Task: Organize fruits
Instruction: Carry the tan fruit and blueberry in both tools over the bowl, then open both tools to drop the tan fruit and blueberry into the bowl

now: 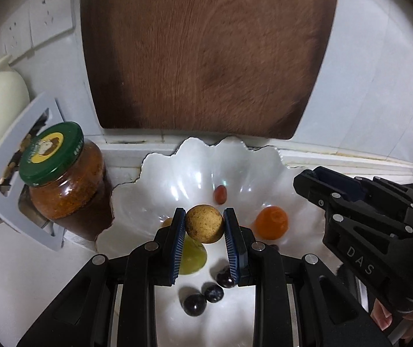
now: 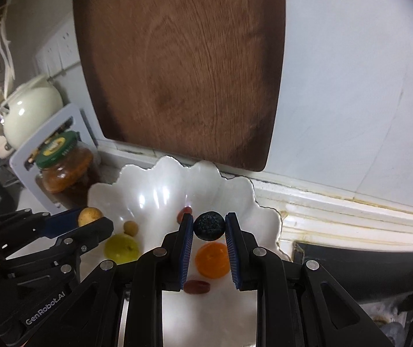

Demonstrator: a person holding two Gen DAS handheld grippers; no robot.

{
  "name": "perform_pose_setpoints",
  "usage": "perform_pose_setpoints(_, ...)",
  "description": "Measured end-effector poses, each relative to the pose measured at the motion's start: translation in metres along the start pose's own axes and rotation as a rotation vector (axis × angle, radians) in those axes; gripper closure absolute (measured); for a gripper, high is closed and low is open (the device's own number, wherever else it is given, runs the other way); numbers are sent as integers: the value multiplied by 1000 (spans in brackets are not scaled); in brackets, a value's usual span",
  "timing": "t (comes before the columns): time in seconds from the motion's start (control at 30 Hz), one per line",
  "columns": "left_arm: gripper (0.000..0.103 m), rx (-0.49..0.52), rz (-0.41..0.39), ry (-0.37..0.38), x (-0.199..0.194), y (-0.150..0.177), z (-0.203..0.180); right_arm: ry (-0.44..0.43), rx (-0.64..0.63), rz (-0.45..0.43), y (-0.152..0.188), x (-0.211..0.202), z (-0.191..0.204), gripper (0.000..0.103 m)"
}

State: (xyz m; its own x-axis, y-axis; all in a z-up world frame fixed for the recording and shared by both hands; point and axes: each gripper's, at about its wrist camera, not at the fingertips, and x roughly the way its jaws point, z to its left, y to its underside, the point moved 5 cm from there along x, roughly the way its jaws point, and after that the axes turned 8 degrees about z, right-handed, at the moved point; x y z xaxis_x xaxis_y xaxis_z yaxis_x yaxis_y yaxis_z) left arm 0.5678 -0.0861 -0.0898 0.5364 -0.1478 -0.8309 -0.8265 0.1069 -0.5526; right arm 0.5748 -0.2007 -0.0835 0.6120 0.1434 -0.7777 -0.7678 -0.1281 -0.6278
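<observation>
Meanwhile left tongs [image 1: 204, 225] grip a longan [image 1: 204, 223], right tongs [image 2: 209, 227] a dark berry [image 2: 209, 225], beside the jar [image 1: 66, 179].

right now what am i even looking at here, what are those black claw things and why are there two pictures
The black claws are two handheld grippers, one in each of a person's hands, each with a small camera looking forward along its two fingers. So each picture is one gripper's own view.

In the left view, the left gripper is closed on a round tan speckled fruit. In the right view, the right gripper is closed on a small dark wrinkled fruit.

Both hang over a white scalloped dish that holds an orange fruit, a yellow-green fruit, reddish oval fruits and dark berries. A green-lidded glass jar stands beside the dish, and a brown wooden board leans on the wall behind.
</observation>
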Motion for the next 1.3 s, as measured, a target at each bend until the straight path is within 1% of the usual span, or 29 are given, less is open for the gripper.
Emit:
perform_pose_setpoints(0.27, 76, 12, 53, -35, 26, -12, 3, -9, 6, 79, -8, 35, -6, 79)
perform_pose_setpoints(0.53, 75, 3, 110, -26, 45, -17, 4, -20, 12, 124, -15, 53, -11, 79)
perform_pose_setpoints(0.6, 68, -6, 119, -25, 48, -19, 5, -23, 18, 134, -16, 56, -13, 78)
perform_pose_setpoints(0.67, 58, -16, 115, -31, 47, -20, 8, -29, 24, 153, -16, 58, -14, 72)
perform_pose_setpoints(0.7, 57, -23, 109, -34, 45, -20, 9, -28, 25, 155, -15, 58, -15, 67)
perform_pose_setpoints(0.73, 56, -27, 105, -35, 44, -21, 10, -22, 24, 152, -14, 57, -16, 65)
perform_pose_setpoints(0.8, 53, -38, 100, -49, 39, -20, 13, -9, 18, 150, -13, 57, -17, 65)
perform_pose_setpoints(0.9, 44, -43, 83, -91, 32, -20, 17, -4, 23, 151, -10, 53, -18, 65)
perform_pose_setpoints(0.93, 42, -41, 76, -108, 29, -19, 18, 2, 23, 148, -9, 51, -18, 60)
perform_pose_setpoints(1.0, 40, -33, 63, -143, 22, -17, 19, 14, 22, 142, -5, 47, -18, 54)
perform_pose_setpoints(1.07, 35, -27, 50, -166, 15, -13, 20, 28, 24, 130, -1, 40, -18, 53)
perform_pose_setpoints(1.1, 34, -25, 44, -175, 11, -11, 21, 30, 26, 129, 0, 38, -17, 53)
perform_pose_setpoints(1.17, 29, -22, 28, -195, 0, -5, 24, 40, 34, 122, 6, 31, -15, 49)
perform_pose_setpoints(1.23, 26, -21, 10, -208, -7, -1, 26, 45, 35, 109, 10, 23, -13, 42)
perform_pose_setpoints(1.3, 24, -24, -9, -207, -18, 4, 29, 60, 46, 82, 15, 10, -13, 38)
